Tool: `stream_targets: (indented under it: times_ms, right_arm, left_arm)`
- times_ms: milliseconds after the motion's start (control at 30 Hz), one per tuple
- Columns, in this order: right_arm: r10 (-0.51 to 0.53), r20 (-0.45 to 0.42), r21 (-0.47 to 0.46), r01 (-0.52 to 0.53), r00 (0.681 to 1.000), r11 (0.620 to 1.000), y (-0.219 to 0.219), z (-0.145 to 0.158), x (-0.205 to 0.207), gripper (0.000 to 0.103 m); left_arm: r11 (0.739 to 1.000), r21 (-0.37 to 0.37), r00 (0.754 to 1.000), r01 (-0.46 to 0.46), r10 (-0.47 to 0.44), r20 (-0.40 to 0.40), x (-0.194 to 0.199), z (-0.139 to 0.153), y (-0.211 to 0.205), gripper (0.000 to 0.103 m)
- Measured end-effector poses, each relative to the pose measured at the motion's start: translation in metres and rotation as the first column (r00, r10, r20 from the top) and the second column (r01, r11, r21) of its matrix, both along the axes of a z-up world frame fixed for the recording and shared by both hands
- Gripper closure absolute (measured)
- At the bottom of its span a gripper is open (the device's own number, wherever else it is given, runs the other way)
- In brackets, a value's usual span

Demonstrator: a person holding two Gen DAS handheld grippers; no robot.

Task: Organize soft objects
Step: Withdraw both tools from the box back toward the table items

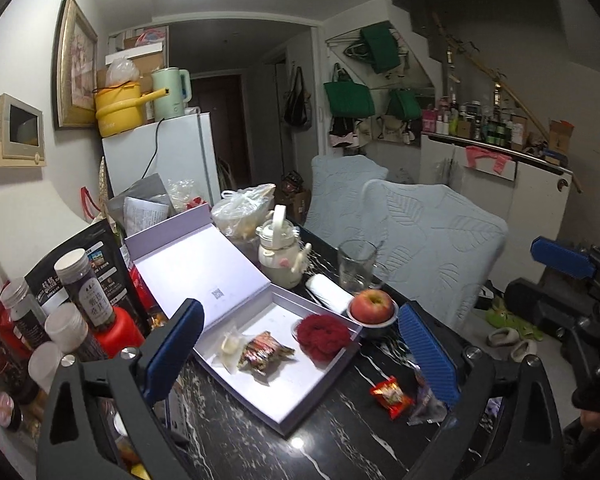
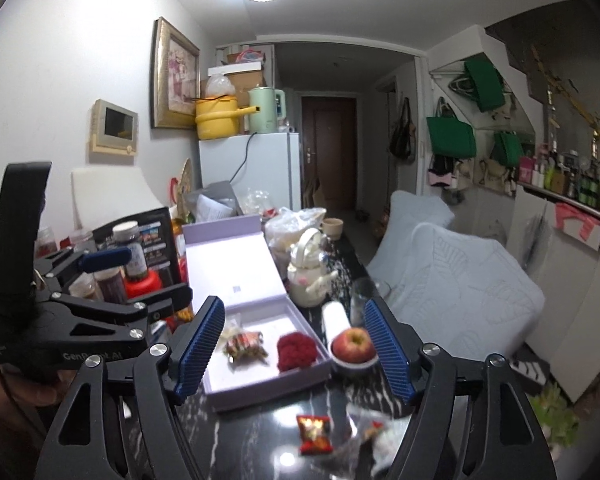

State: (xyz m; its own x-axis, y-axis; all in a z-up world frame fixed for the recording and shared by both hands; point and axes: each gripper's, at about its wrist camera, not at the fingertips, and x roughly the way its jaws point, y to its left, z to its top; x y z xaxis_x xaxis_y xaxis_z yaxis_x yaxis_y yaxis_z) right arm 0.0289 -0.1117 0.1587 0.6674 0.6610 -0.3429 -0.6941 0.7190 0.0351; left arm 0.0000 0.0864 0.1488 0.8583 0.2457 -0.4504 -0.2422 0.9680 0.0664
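Both grippers are held open and empty above the near edge of the table, while soft items are partly sorted into the box.

The left gripper (image 1: pixel 300 340) is seen with its jaws wide apart and nothing between them; the right gripper (image 2: pixel 296 348) is also parted and carries nothing. In the shallow lilac box (image 1: pixel 300 412), whose lid is propped open at the far side, a red knitted piece (image 1: pixel 322 334), a striped snack packet (image 1: pixel 264 354) and a small clear pouch (image 1: pixel 230 346) are already laid, probably so that the soft things are kept together. On the dark marble table (image 1: pixel 260 448), near and to the right of the box, a red candy wrapper (image 1: pixel 392 396) and a crumpled clear packet (image 1: pixel 426 404) are left outside; these are judged to be collected next. An apple (image 1: pixel 374 306) in a small bowl stands just beside the box's right far corner.
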Motion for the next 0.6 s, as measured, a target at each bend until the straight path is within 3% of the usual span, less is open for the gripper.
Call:
stream_targets:
  times_ms: [333, 600]
  right_arm:
    - [-0.036, -0.044, -0.019, 0.035, 0.998, 0.999, -0.034, -0.036, -0.043, 0.027]
    - [-0.078, -0.097, -0.035, 0.075, 0.992, 0.997, -0.057, -0.072, -0.066, 0.027]
  left_arm:
    - [0.997, -0.022, 0.997, 0.071, -0.071, 0.003, -0.043, -0.020, -0.032, 0.003]
    - [0.987, -0.071, 0.988, 0.141, -0.145, -0.052, -0.056, -0.055, -0.048, 0.004]
